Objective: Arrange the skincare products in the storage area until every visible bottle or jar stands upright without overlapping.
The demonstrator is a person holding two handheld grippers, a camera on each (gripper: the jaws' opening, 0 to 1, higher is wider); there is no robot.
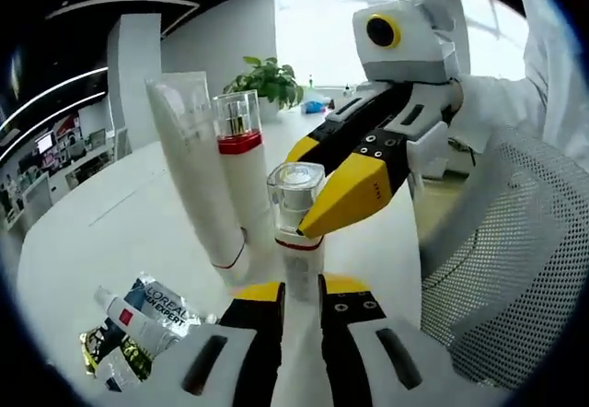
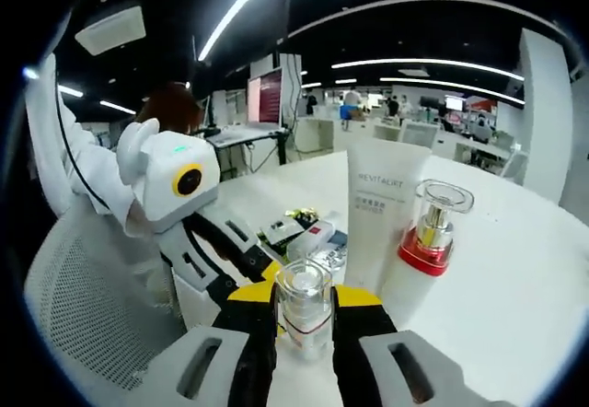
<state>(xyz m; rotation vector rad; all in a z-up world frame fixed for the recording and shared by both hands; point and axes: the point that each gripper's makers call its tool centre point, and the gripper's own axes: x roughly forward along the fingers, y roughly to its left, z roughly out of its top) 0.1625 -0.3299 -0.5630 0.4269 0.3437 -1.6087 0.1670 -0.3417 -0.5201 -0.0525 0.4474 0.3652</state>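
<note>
In the left gripper view, the left gripper (image 1: 302,298) is closing its jaws around the white body of a clear-capped bottle (image 1: 296,206), which is standing upright on the white bench (image 1: 110,214). The right gripper (image 1: 317,227) is reaching in from the right, its yellow tips pressing at the bottle's cap and red collar. Just beside the bottle, a tall white tube (image 1: 198,163) and a red-banded pump bottle (image 1: 244,172) are standing touching each other. Near the bench's closest edge, sachets and a small tube (image 1: 138,324) are lying flat in a loose pile.

In the right gripper view, the right gripper (image 2: 305,319) is holding the same clear-capped bottle (image 2: 305,308) between narrow jaws. The left gripper (image 2: 241,261) is coming in from the left, at the bottle's side. The white tube (image 2: 382,209) and the pump bottle (image 2: 431,232) are standing just behind, and the sachets (image 2: 304,234) are lying beyond.
</note>
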